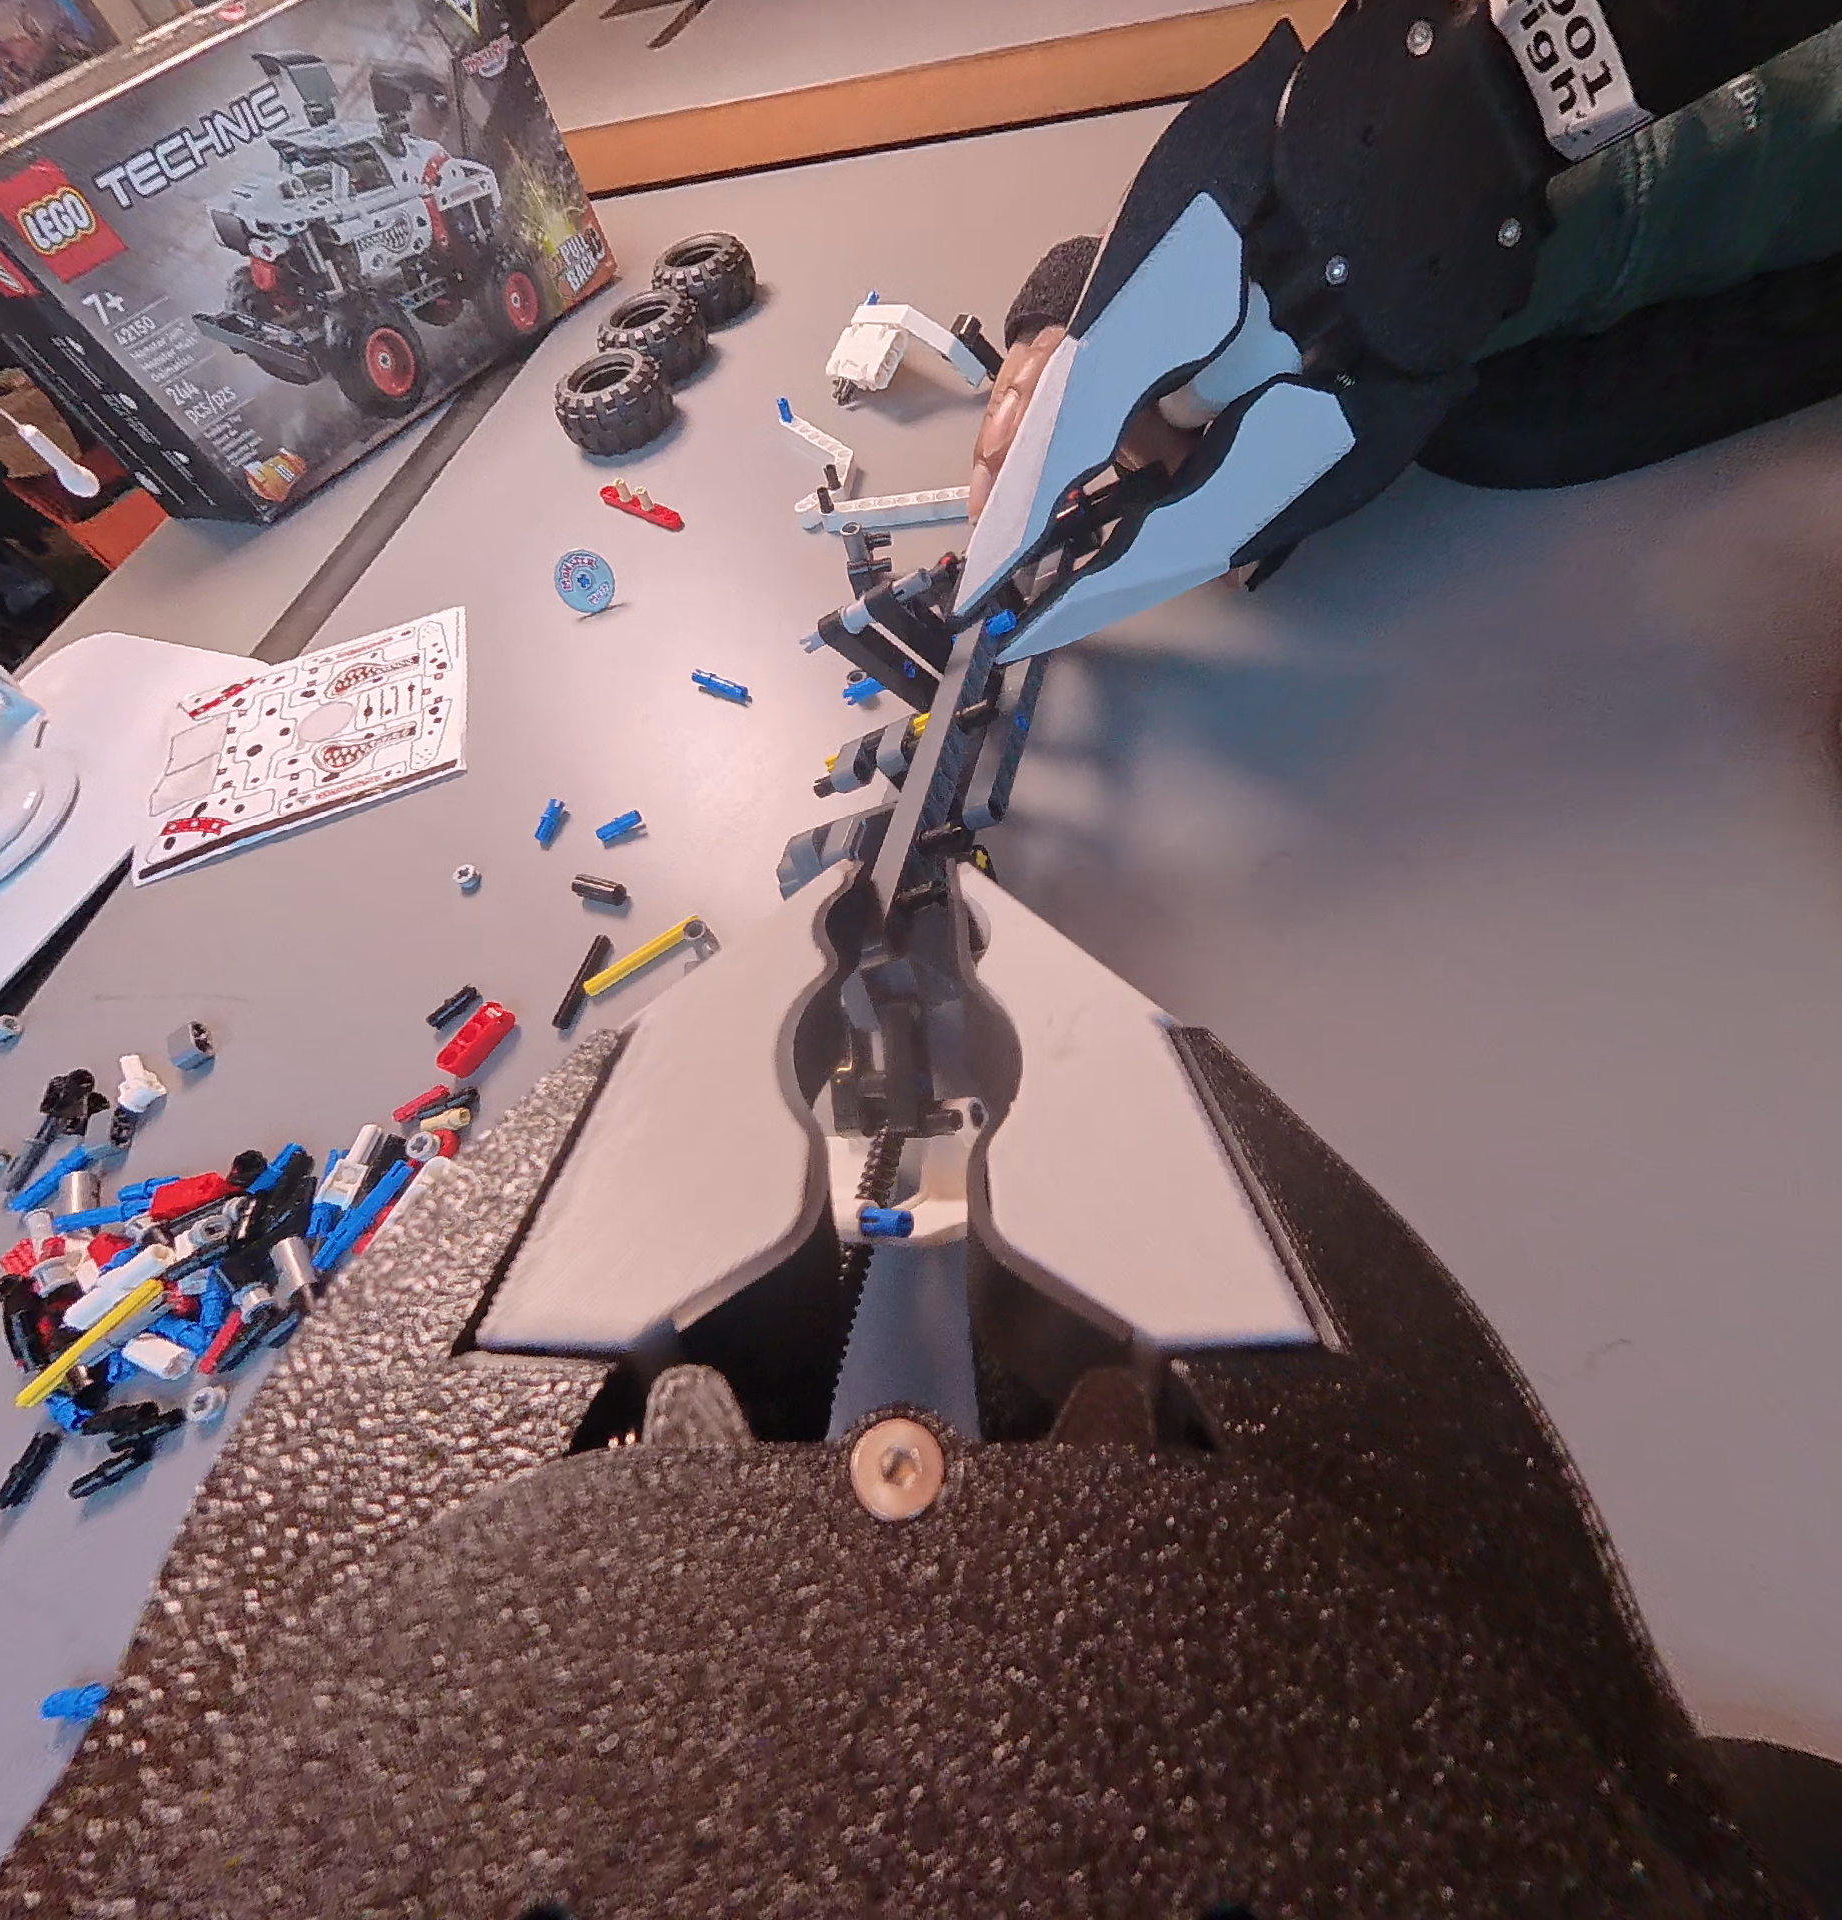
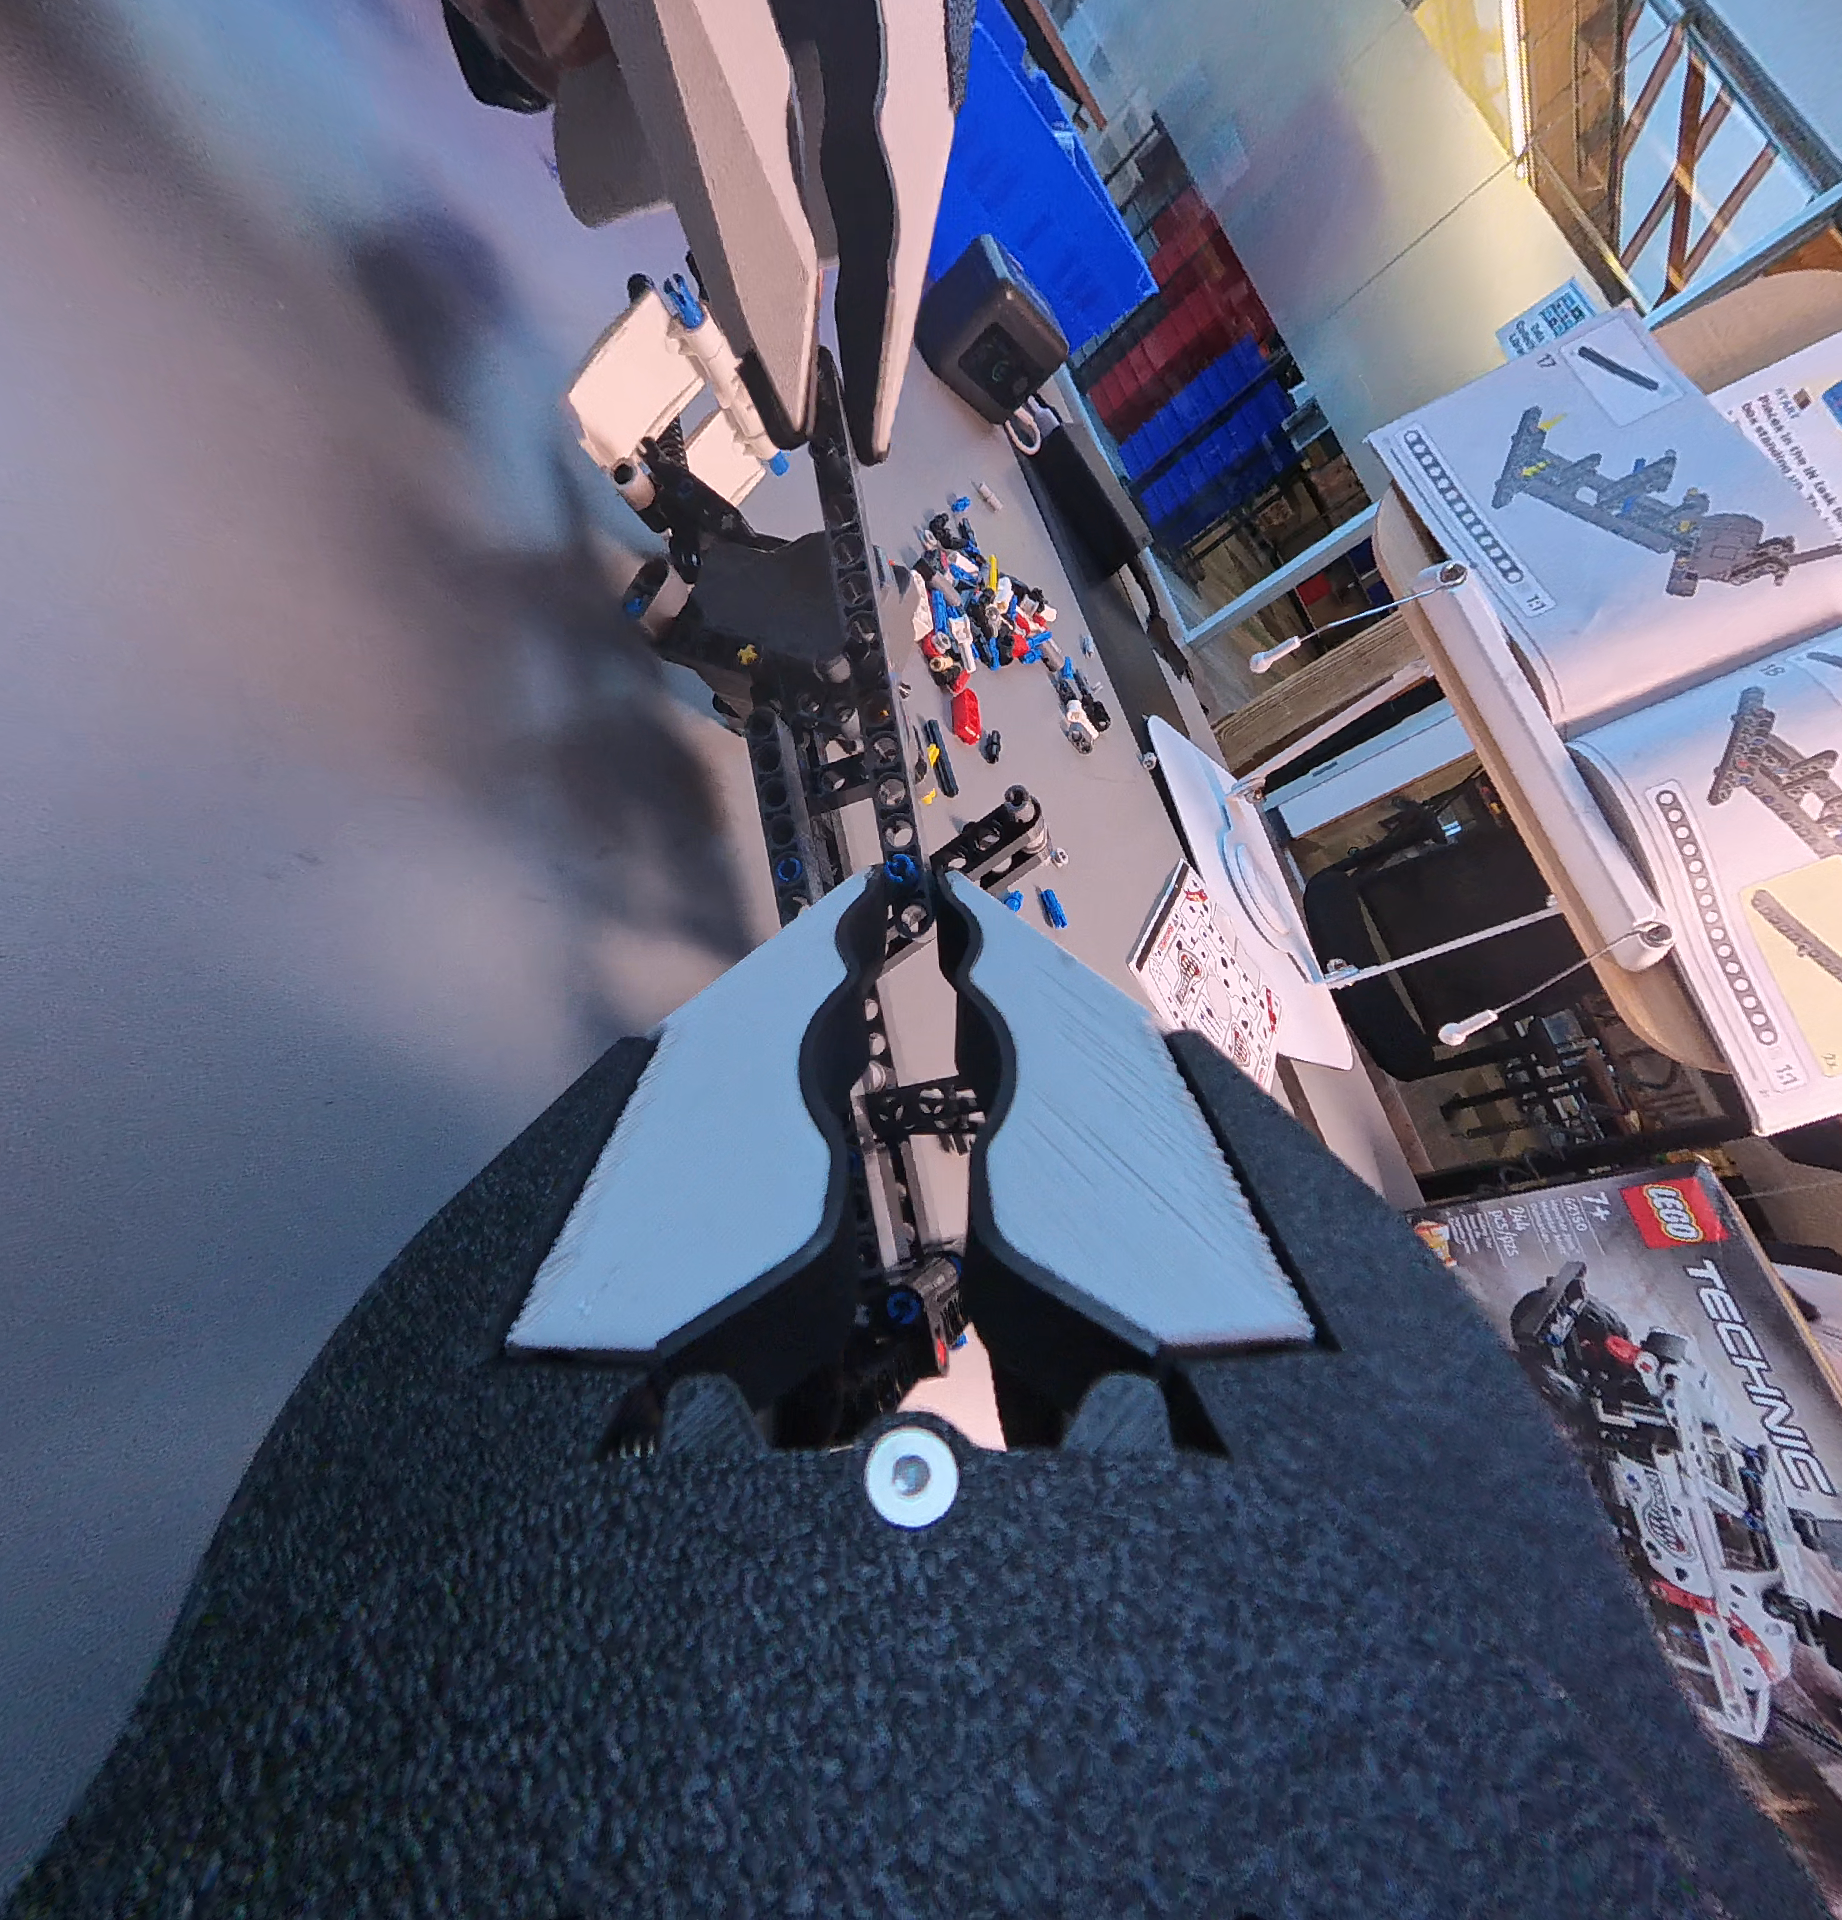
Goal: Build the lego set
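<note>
A long black and grey chassis frame is held above the grey table between both grippers. My left gripper is shut on its near end, with the frame running between the white fingers. My right gripper comes in from the upper right and is shut on the far end. In the right wrist view my right gripper is clamped on the frame, and the left gripper grips the other end. A white part sits on the frame's left side.
A pile of loose pieces lies at the left, with scattered pins and a yellow axle. Three black tyres, white sub-assemblies, a sticker sheet and the set box lie farther back. An open instruction booklet stands beside the table.
</note>
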{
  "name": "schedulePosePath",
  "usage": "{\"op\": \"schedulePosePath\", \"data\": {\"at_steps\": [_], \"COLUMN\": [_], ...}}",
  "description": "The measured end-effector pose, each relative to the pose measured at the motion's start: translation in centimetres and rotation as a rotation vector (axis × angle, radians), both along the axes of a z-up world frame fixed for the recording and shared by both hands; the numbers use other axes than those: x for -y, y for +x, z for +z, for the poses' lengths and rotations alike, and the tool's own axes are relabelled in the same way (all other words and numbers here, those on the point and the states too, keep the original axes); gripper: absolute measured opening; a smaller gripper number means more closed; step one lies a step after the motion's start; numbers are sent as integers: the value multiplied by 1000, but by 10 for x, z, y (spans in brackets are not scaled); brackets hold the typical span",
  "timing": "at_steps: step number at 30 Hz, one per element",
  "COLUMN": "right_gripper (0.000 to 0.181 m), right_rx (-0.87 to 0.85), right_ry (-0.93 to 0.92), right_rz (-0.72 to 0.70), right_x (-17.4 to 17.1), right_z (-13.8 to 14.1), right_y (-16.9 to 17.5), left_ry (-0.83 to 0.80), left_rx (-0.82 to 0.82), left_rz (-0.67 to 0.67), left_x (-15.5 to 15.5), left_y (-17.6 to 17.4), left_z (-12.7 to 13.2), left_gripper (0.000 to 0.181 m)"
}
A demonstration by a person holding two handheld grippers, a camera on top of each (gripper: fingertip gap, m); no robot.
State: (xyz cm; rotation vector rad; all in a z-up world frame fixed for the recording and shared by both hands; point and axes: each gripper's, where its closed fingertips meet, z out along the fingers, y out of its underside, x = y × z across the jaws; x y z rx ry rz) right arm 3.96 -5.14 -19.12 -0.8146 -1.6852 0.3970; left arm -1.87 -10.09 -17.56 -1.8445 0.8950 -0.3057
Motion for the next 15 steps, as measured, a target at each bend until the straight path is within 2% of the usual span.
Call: {"op": "schedulePosePath", "data": {"at_steps": [10,15], "right_gripper": [8,9], "right_rx": [-2,19], "right_ry": [19,5], "right_rz": [24,50], "right_x": [3,6], "right_z": [-1,-5], "right_y": [1,3], "left_ry": [28,19], "left_rx": [-31,42], "left_rz": [-10,-36], "left_x": [2,6], "left_y": [-1,1], "left_z": [-1,5], "left_gripper": [15,20]}}
